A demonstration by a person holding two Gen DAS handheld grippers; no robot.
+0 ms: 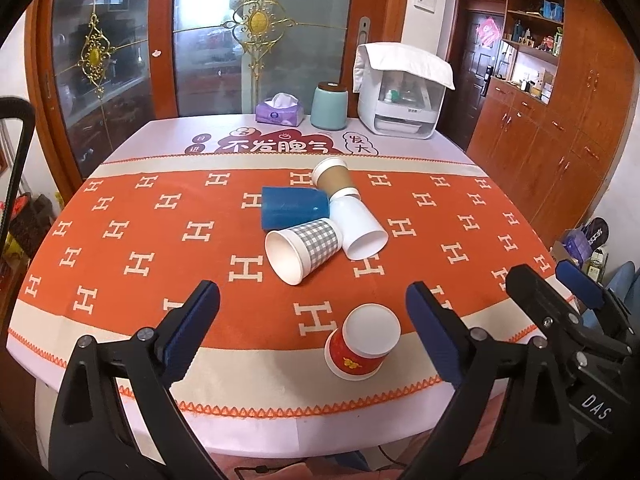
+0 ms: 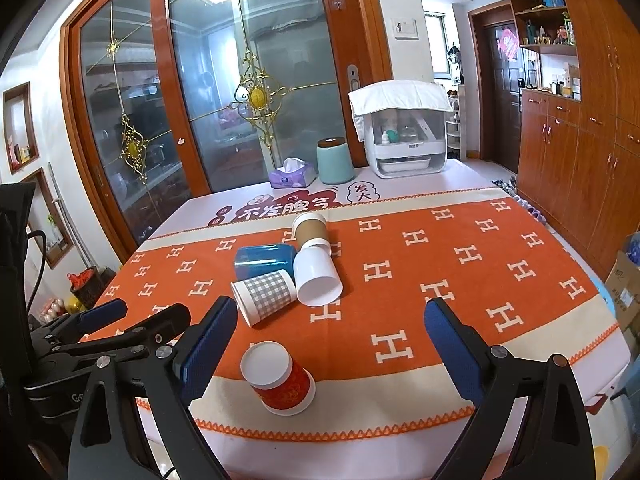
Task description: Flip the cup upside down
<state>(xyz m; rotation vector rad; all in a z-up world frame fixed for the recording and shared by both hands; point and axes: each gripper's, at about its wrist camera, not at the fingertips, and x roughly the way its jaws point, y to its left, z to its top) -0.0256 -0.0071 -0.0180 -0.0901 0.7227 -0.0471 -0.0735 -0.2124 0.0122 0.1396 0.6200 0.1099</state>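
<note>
A red paper cup (image 1: pixel 362 344) stands upside down near the table's front edge, white base up; it also shows in the right wrist view (image 2: pixel 278 378). Farther back several cups lie on their sides in a cluster: a grey checked cup (image 1: pixel 302 250) (image 2: pixel 266 294), a white cup (image 1: pixel 360 226) (image 2: pixel 316 276), a blue cup (image 1: pixel 294 208) (image 2: pixel 264 258) and a brown cup (image 1: pixel 334 176) (image 2: pixel 310 228). My left gripper (image 1: pixel 312 328) is open and empty, just above the red cup. My right gripper (image 2: pixel 332 344) is open and empty, to the red cup's right.
The table carries an orange cloth (image 1: pixel 160 240) with white H marks. At the back stand a purple tissue box (image 1: pixel 280 110), a teal canister (image 1: pixel 329 106) and a white appliance (image 1: pixel 400 96). Glass sliding doors are behind; wooden cabinets (image 1: pixel 560 120) on the right.
</note>
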